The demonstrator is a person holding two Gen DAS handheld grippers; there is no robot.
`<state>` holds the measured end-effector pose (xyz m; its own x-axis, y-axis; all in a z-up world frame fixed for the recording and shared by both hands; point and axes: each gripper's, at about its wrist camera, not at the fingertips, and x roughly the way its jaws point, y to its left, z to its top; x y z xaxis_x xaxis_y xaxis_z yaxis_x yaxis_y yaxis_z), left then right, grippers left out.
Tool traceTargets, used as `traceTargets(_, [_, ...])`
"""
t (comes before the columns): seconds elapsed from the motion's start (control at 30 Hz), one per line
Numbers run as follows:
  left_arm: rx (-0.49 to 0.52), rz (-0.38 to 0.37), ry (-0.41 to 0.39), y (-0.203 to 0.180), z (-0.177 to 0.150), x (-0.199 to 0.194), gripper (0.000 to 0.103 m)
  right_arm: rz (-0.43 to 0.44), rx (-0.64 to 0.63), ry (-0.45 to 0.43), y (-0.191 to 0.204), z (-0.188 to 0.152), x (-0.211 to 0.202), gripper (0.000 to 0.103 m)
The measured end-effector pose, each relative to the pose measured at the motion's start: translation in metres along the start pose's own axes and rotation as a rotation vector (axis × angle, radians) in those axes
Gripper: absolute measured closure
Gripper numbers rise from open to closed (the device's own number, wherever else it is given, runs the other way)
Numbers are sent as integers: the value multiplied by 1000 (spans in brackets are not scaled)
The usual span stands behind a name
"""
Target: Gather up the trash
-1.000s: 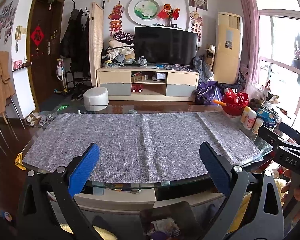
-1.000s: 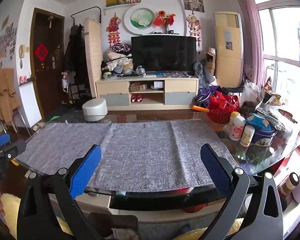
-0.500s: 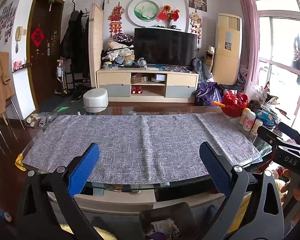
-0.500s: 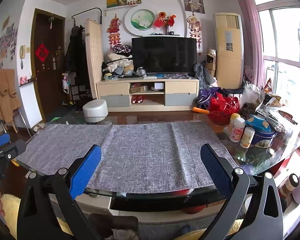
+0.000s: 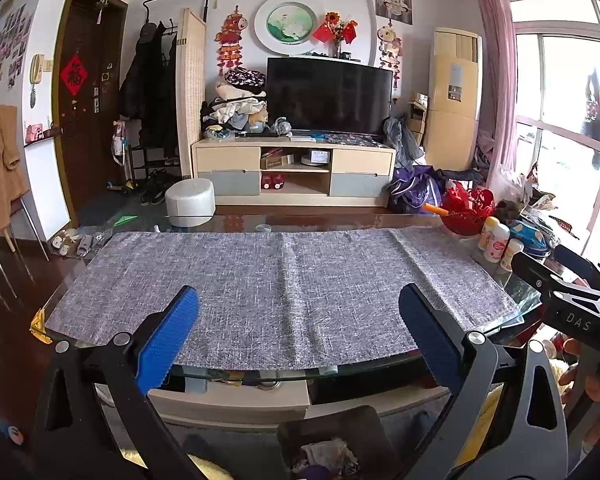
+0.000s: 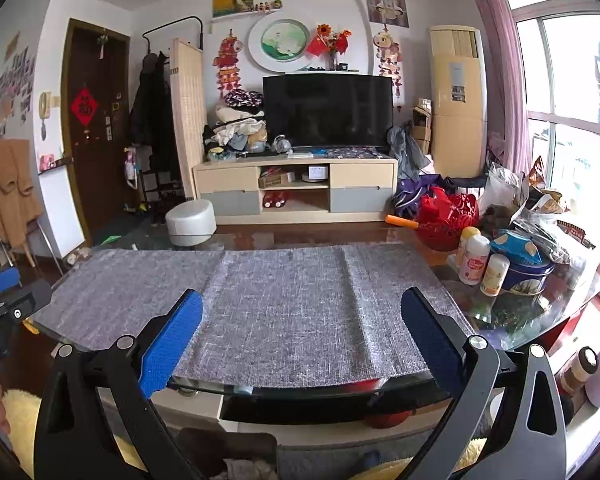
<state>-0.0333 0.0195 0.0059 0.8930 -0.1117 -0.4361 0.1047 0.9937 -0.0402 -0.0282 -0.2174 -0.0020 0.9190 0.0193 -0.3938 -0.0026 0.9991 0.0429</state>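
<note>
The left gripper [image 5: 298, 330] is held with its jaws spread wide and empty, above the near edge of the grey cloth [image 5: 276, 280]. Crumpled trash [image 5: 328, 458] is seen in a dark bin [image 5: 364, 420] below and between these jaws, on the floor before the glass table [image 5: 240, 222]; its long axis cannot be determined. The right gripper [image 6: 302, 334] is likewise held agape and empty over the cloth, with bottles [image 6: 474, 266] standing to its right.

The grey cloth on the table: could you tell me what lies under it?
The grey cloth lies on a glass tabletop, whose bare rim shows past its edges. Whatever sits beneath the glass under the cloth is hidden by it.
</note>
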Motion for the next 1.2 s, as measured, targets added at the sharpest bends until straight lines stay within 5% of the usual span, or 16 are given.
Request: traceTargets(1.2, [0,-1,-2,0,1,-1,8,1,7,10,3,0,-2,3])
